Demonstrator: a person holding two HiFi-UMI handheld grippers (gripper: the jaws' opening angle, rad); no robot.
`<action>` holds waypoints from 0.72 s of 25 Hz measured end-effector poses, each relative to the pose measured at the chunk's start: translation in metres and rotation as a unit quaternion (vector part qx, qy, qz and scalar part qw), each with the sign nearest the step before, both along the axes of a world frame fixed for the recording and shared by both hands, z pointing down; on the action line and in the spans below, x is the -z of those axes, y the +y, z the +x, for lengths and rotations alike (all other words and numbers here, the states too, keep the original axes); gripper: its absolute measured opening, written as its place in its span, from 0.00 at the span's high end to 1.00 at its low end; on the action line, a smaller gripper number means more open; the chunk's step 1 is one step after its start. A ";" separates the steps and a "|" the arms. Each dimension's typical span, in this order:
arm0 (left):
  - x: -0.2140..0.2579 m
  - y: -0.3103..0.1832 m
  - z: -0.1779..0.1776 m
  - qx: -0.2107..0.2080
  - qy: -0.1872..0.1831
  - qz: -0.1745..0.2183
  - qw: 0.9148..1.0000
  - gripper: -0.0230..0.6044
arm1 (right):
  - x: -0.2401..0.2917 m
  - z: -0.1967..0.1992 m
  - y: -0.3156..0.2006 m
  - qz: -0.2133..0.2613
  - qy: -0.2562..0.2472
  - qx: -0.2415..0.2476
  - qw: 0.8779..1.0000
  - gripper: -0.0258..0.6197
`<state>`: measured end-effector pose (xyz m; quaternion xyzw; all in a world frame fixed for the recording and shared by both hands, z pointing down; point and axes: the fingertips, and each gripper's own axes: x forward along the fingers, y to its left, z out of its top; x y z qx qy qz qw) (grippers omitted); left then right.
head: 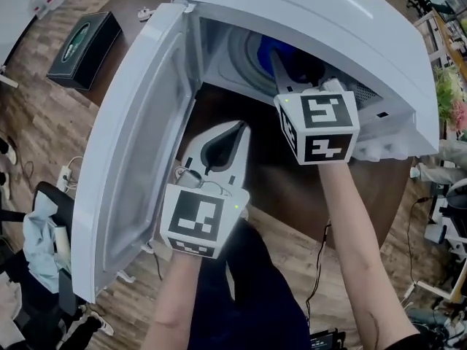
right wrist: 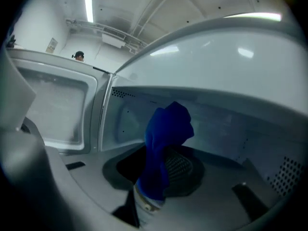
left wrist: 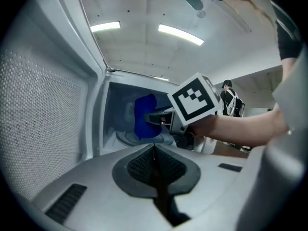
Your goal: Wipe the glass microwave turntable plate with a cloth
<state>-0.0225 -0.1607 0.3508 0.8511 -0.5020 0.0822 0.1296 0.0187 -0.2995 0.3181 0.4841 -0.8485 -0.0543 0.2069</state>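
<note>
Blue cloth (right wrist: 166, 143) sits clamped between right gripper (right wrist: 161, 174) jaws.

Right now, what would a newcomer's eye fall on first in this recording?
The blue cloth, pinched in the shut right gripper, stands out inside the white microwave cavity. The door stands wide open at the left, and the left gripper, shut and empty, hovers just outside the opening.
</note>
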 end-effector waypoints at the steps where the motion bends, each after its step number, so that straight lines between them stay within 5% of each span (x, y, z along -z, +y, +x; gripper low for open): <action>1: -0.001 -0.002 -0.002 0.004 0.007 0.001 1.000 0.96 | -0.002 -0.003 -0.004 0.006 0.009 0.003 1.000 0.81; 6: -0.009 -0.008 -0.008 0.014 0.021 0.002 1.000 0.96 | -0.010 -0.017 -0.021 0.041 0.084 0.021 0.995 0.81; 11: -0.017 -0.004 -0.011 0.016 0.032 0.005 0.999 0.96 | -0.026 -0.013 -0.053 0.079 0.221 0.023 0.972 0.82; 14: -0.021 0.002 -0.007 0.013 0.033 0.003 0.999 0.96 | -0.033 -0.012 -0.070 0.100 0.296 0.033 0.949 0.82; 18: -0.023 0.007 -0.002 0.006 0.023 0.008 1.000 0.96 | -0.036 -0.023 -0.092 0.148 0.409 0.058 0.899 0.82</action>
